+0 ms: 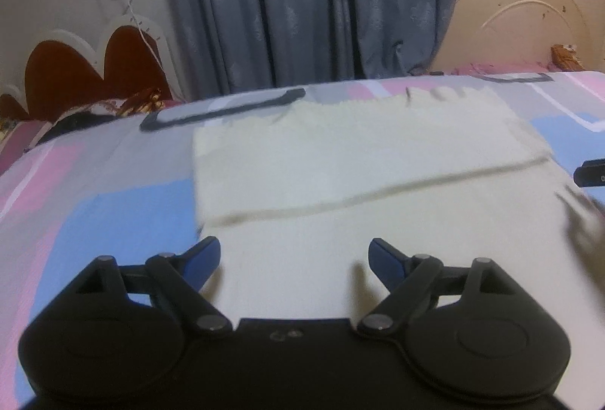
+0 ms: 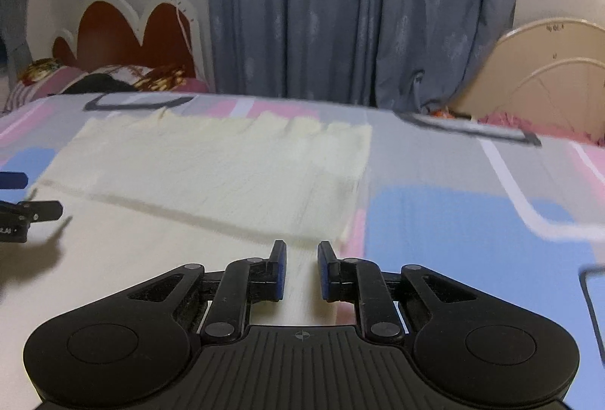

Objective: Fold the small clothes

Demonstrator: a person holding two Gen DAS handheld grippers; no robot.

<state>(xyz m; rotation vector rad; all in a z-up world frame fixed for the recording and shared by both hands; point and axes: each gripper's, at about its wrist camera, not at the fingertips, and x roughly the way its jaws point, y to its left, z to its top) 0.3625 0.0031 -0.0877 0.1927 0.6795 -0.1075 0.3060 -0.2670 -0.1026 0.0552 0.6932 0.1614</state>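
A cream knit garment (image 1: pixel 340 160) lies flat on the bed, its far part folded over the near part along a crosswise fold edge. It also shows in the right wrist view (image 2: pixel 211 168). My left gripper (image 1: pixel 295 260) is open wide and empty, low over the garment's near left part. My right gripper (image 2: pixel 301 268) is open with a narrow gap, empty, over the garment's near right edge. A part of the right gripper (image 1: pixel 590 173) shows at the right edge of the left wrist view, and the left gripper (image 2: pixel 22 209) at the left edge of the right wrist view.
The bed sheet (image 2: pixel 472 221) has pink, blue and grey blocks. Grey curtains (image 1: pixel 310 1) hang behind. A red and white headboard (image 1: pixel 94 66) stands at back left, a cream one (image 2: pixel 548 69) at back right. Pillows (image 2: pixel 113 77) lie at the far left.
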